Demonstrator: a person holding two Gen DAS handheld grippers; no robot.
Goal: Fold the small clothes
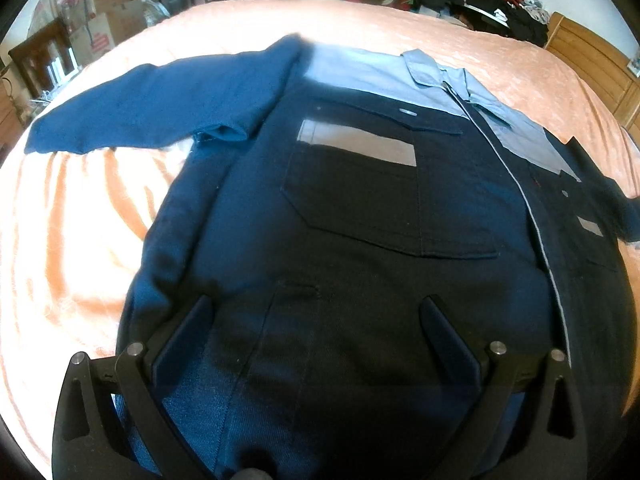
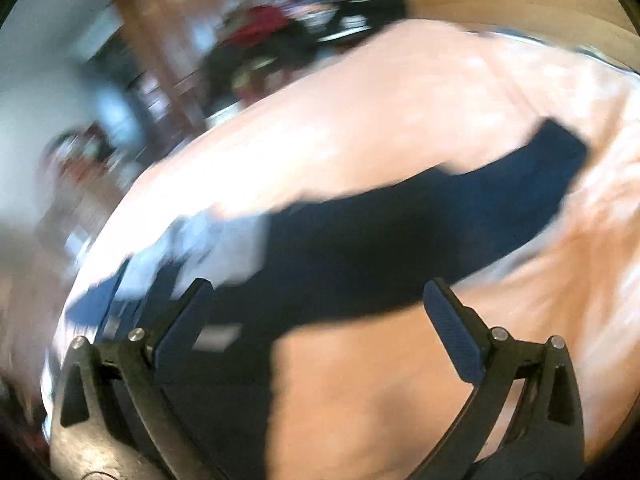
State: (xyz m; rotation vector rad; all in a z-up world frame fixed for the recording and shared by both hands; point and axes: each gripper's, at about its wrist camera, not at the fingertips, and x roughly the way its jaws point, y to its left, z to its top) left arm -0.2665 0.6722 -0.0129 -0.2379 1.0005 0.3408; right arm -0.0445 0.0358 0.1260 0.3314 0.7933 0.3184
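Left gripper (image 1: 316,306): black curved frame arms, round silver pins at the joints.
Left pads (image 1: 182,344): flat, dark blue.
Right gripper (image 2: 318,290): same black frame, silver pins.
Right pads (image 2: 454,334): dark blue, fine gridded texture.

Navy jacket (image 1: 360,208), pale-blue yoke (image 1: 360,72), peach bedspread (image 1: 60,220)
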